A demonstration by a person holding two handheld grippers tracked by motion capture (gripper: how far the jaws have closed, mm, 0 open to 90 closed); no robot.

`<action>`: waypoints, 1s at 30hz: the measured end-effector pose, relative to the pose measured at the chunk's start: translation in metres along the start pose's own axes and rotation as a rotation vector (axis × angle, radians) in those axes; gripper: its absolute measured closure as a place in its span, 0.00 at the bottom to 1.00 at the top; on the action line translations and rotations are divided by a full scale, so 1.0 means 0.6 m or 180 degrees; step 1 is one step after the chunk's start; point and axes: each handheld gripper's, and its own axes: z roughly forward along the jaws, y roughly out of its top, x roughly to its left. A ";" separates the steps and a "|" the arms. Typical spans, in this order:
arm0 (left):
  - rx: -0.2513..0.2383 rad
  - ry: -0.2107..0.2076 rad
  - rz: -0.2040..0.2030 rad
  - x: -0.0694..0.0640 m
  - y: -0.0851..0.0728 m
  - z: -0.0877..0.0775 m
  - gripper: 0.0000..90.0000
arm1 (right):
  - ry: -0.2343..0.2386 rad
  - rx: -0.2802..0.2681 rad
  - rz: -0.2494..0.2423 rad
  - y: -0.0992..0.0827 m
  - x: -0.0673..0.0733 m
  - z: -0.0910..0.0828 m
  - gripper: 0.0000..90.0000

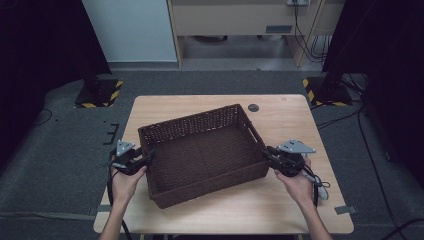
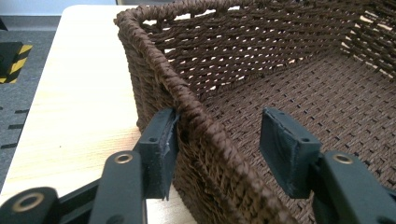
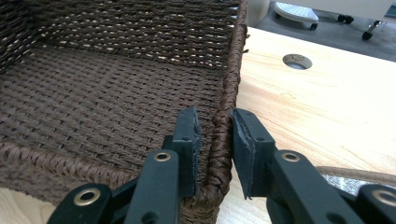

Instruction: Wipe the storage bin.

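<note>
A dark brown woven basket [image 1: 190, 120] stands with nothing in it, slightly turned, on the middle of the wooden table. My left gripper [image 1: 147, 159] straddles its left wall near the front corner. In the left gripper view the outer pad [image 2: 161, 144] rests against the outside of the rim [image 2: 187, 93], while the inner pad [image 2: 285, 144] hangs apart inside the basket, so the left gripper [image 2: 224, 140] is open. My right gripper [image 1: 267, 152] sits on the right wall. In the right gripper view the right gripper [image 3: 215, 135] has both pads closed on the braided rim [image 3: 233, 60].
The table [image 1: 300, 120] has a round cable hole [image 1: 253, 107] behind the basket. Bare wood lies left, right and in front of the basket. Black stands with yellow-striped bases [image 1: 97, 92] [image 1: 325, 90] are on the floor beyond the far corners.
</note>
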 end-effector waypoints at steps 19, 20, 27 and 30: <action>0.0093 0.0141 0.0132 -0.001 0.001 -0.009 0.50 | 0.0025 0.0020 0.0020 0.000 0.006 0.012 0.82; 0.0085 0.0131 0.0123 0.001 0.001 -0.006 0.50 | 0.0039 0.0008 0.0048 -0.003 0.010 0.008 0.81; 0.0089 0.0090 0.0137 0.002 -0.003 -0.007 0.55 | 0.0066 -0.0070 0.0002 0.002 0.014 -0.002 0.72; 0.0120 0.0084 0.0144 0.002 -0.005 -0.003 0.58 | 0.0018 -0.0135 -0.0020 0.013 0.009 0.004 0.70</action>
